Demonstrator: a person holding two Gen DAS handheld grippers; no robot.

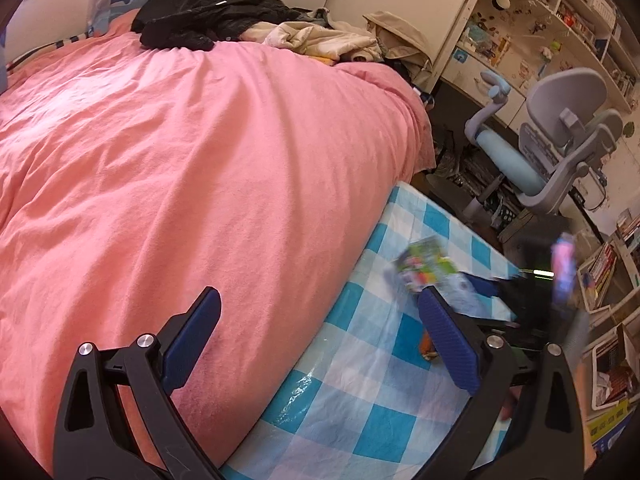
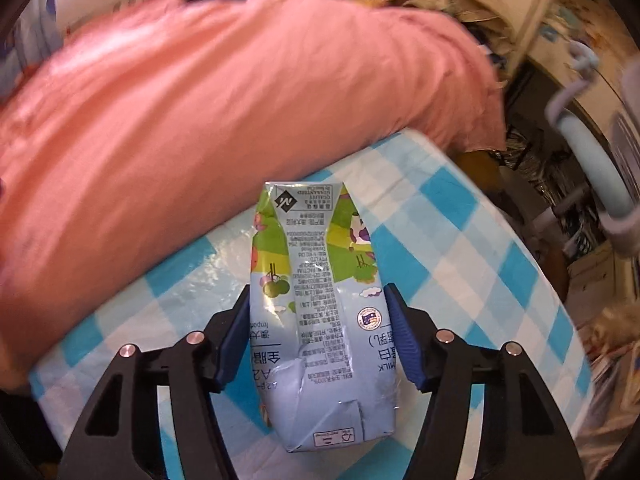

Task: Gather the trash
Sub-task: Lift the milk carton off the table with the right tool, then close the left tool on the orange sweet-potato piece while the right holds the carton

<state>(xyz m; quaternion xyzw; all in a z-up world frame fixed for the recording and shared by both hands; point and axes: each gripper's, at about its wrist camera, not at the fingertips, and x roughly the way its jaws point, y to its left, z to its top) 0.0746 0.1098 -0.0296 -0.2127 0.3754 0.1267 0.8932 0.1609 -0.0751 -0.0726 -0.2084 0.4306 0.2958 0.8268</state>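
Observation:
A light-blue and green milk carton (image 2: 320,344) lies lengthwise between the blue pads of my right gripper (image 2: 316,290), which is shut on its two sides above the blue-and-white checked sheet (image 2: 460,240). In the left wrist view the same carton (image 1: 424,266) shows as a blur over the sheet, with the right gripper's dark fingers (image 1: 486,288) behind it. My left gripper (image 1: 318,296) stands wide open with nothing between its fingers, one finger over the pink duvet (image 1: 200,160), the other over the checked sheet (image 1: 360,360). A small orange item (image 1: 426,346) peeks out beside its right finger.
The pink duvet covers most of the bed, with a black garment (image 1: 200,12) and beige clothes (image 1: 320,38) piled at the far end. To the right stand a grey-and-blue desk chair (image 1: 560,148), cluttered white shelves (image 1: 540,12) and stacked books (image 1: 600,272) on the floor.

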